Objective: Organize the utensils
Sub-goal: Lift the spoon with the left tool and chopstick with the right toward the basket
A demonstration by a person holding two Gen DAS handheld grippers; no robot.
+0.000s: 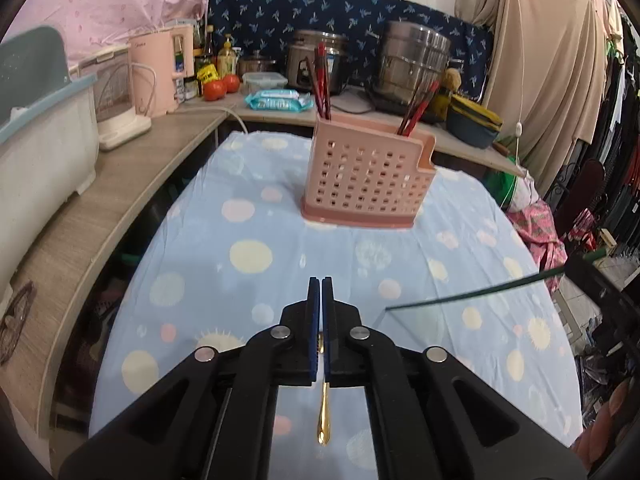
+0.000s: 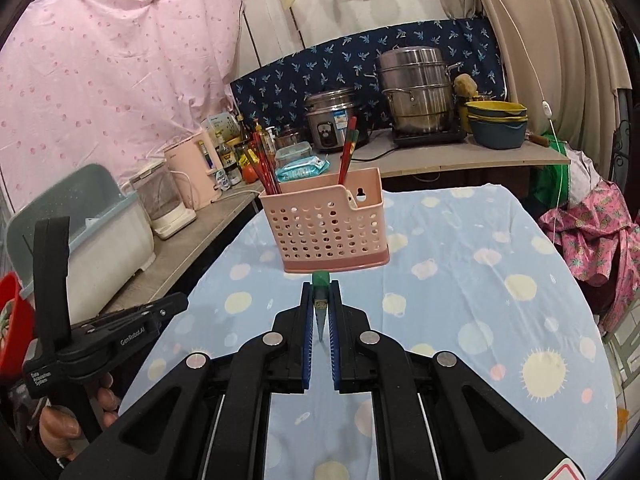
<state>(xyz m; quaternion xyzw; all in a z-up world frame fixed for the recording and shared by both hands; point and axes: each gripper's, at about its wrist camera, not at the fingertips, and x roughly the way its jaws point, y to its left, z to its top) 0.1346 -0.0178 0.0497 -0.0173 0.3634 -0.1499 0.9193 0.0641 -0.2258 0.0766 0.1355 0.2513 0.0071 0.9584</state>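
Note:
A pink perforated utensil holder point(image 1: 366, 174) stands on the spotted blue tablecloth, with red chopsticks point(image 1: 322, 80) upright in its left and right compartments. It also shows in the right wrist view point(image 2: 330, 226). My left gripper point(image 1: 320, 286) is shut on a gold utensil point(image 1: 323, 420) whose handle hangs below the jaws. My right gripper point(image 2: 320, 290) is shut on a green-handled utensil point(image 2: 321, 280), just short of the holder's base. A long thin green part of it point(image 1: 480, 292) crosses the left wrist view. The left gripper's body point(image 2: 104, 336) shows at the left.
A wooden counter point(image 1: 132, 184) runs along the left and back with a white dish rack point(image 1: 40, 152), pink kettle point(image 1: 160, 76), tomatoes point(image 1: 220, 86), rice cooker point(image 2: 334, 120), steel pots point(image 2: 416, 88) and stacked bowls point(image 2: 496, 124). Clothes hang at the right point(image 1: 560, 60).

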